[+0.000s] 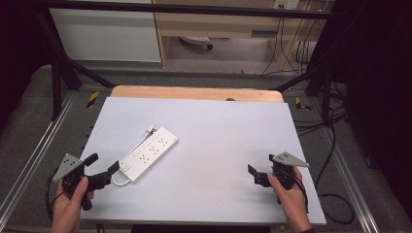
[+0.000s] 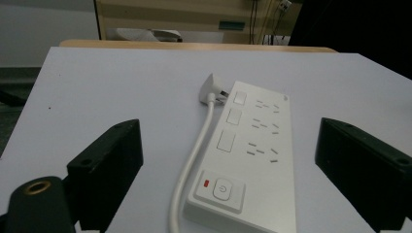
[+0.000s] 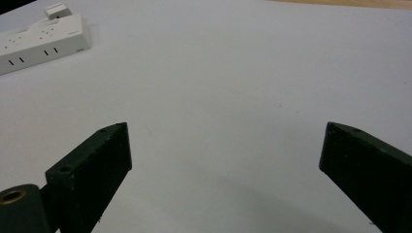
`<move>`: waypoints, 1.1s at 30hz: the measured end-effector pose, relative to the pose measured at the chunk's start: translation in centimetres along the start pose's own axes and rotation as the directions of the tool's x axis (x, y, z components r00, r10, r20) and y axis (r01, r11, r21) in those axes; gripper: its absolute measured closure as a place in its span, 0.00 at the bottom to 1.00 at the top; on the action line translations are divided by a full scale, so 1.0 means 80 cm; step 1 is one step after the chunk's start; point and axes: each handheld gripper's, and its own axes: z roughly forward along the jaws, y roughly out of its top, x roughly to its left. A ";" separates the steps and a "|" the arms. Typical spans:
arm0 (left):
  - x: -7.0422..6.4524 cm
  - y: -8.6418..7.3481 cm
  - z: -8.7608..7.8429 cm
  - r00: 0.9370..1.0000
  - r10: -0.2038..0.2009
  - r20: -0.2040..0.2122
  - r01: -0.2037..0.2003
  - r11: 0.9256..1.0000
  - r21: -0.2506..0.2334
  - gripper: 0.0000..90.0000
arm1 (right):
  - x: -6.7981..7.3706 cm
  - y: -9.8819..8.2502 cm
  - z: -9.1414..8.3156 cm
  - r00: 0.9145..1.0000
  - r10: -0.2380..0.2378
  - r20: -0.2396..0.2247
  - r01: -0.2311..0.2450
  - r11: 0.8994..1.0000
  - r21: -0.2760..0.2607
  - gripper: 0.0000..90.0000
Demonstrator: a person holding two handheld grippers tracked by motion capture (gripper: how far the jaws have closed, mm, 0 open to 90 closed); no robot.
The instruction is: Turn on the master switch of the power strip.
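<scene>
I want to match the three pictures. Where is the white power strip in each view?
High view: power strip lies left of centre, near the left gripper.
Left gripper view: centre, between the open fingers.
Right gripper view: top left corner.
Shared landmark: its plug at the far end.

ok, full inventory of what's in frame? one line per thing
power strip: 1, white, left half of the table, lying flat at a slant, switch end toward the left claw
cord: 1, white, runs along the strip's side to a plug lying at its far end
table: 1, white top, centre; wooden edge at the far side
desk: 1, light wood, on the floor beyond the table
cables: several, black, on the floor to the right
left claw: 1, black, open, at the strip's near end, held by the left hand
right claw: 1, black, open, over bare table, held by the right hand
</scene>
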 end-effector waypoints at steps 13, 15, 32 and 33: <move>-0.008 0.004 -0.001 0.999 0.023 0.023 -0.022 0.999 -0.024 0.11 | 0.004 0.001 0.001 1.000 -0.014 -0.001 0.014 1.000 0.001 0.04; -0.008 0.004 -0.002 0.999 0.023 0.028 -0.022 0.999 -0.025 0.11 | 0.005 0.002 0.001 1.000 -0.015 -0.002 0.015 1.000 -0.001 0.04; -0.015 0.010 -0.006 0.998 0.014 0.057 -0.011 0.998 -0.056 0.11 | 0.013 0.006 -0.011 0.999 -0.040 -0.005 0.039 0.999 -0.027 0.04; -0.017 0.011 -0.005 0.998 0.013 0.059 -0.009 0.998 -0.058 0.11 | 0.013 0.006 -0.011 0.999 -0.040 -0.005 0.039 0.999 -0.027 0.04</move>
